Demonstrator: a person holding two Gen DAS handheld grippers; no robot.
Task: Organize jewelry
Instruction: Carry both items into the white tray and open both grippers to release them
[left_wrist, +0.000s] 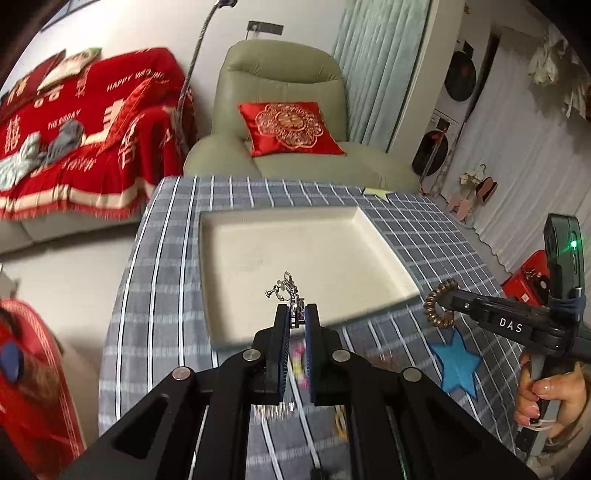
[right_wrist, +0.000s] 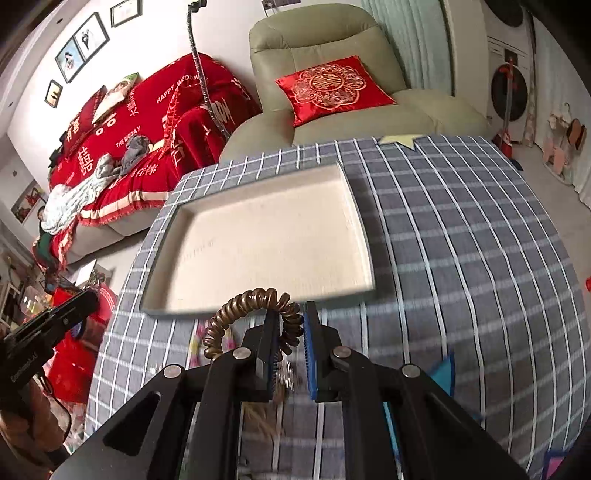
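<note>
Both hand-held grippers clamp jewelry, left (left_wrist: 298, 320) an earring (left_wrist: 287, 291), right (right_wrist: 291, 325) a coil band (right_wrist: 236, 314), over the checked tablecloth (right_wrist: 461, 240).

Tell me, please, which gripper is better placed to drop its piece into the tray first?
Left: the left gripper holds the earring over the tray; the right gripper's coil bracelet hangs before its near rim.
</note>
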